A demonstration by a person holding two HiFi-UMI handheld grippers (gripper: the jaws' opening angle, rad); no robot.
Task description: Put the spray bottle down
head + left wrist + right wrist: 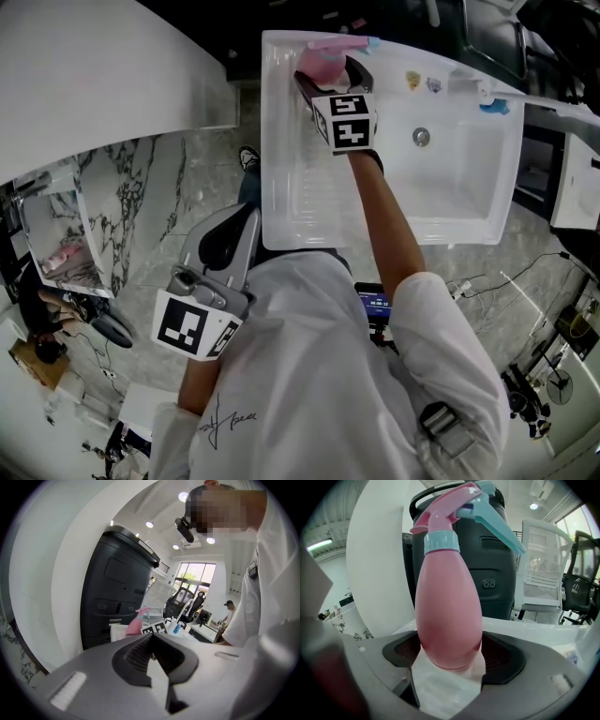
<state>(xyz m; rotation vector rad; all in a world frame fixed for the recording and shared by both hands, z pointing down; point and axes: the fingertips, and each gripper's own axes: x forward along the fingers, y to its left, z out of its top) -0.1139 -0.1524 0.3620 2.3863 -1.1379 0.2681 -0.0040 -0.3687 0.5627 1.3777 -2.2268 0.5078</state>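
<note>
**Spray bottle gripped at the sink's far left corner**

The right gripper (449,657) is clamping the pink spray bottle (449,611) low on its body. The bottle is standing upright between the jaws, at the far left corner of the white sink (469,192). The left gripper (152,649) is hanging near the person, its jaws together and empty.

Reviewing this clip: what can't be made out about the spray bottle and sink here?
Whether the spray bottle touches the sink: right gripper view, the right gripper blocks underneath.
Bottle's lower body: head view, behind marker cube.
Small rim items: head view, too small.
</note>
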